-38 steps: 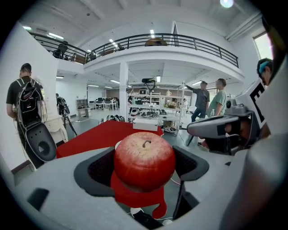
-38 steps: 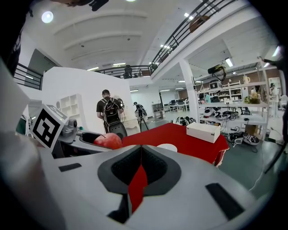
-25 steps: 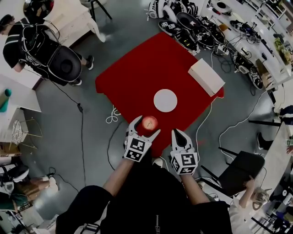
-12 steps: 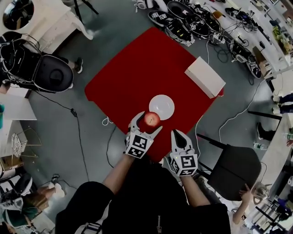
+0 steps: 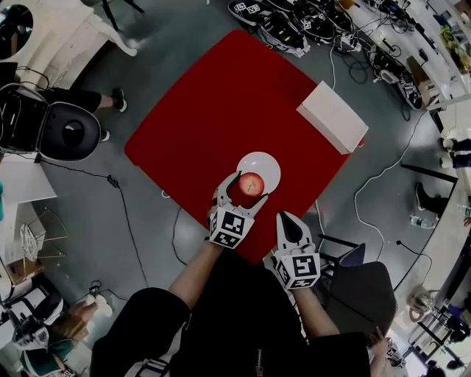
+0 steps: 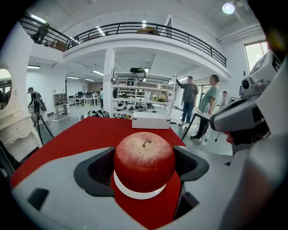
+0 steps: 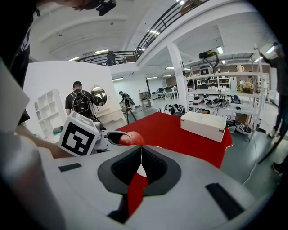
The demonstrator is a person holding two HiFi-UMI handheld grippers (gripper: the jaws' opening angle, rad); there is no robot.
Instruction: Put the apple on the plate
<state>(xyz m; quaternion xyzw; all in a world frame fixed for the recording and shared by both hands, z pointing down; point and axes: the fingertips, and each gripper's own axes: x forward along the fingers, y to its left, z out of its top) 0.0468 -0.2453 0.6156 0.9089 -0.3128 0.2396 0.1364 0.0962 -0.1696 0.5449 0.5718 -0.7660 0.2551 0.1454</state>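
Note:
A red apple point(image 5: 251, 182) is held between the jaws of my left gripper point(image 5: 246, 188), which is shut on it. In the head view the apple hangs over the near part of a white plate point(image 5: 265, 165) on the red tablecloth point(image 5: 213, 110). The left gripper view shows the apple point(image 6: 144, 159) stem up, with the plate's white rim point(image 6: 137, 192) just below it. My right gripper point(image 5: 291, 224) is shut with nothing in it, near the table's front edge, to the right of the left one. From the right gripper view the apple point(image 7: 129, 139) appears to the left.
A white box point(image 5: 333, 118) lies at the table's right corner. Shoes point(image 5: 294, 22) and cables lie on the floor beyond the table. A dark chair point(image 5: 357, 283) stands to my right. People point(image 6: 198, 101) stand in the background.
My left gripper has carried the apple forward, from the table's front edge to above the near part of the plate. The right gripper has stayed near the front edge.

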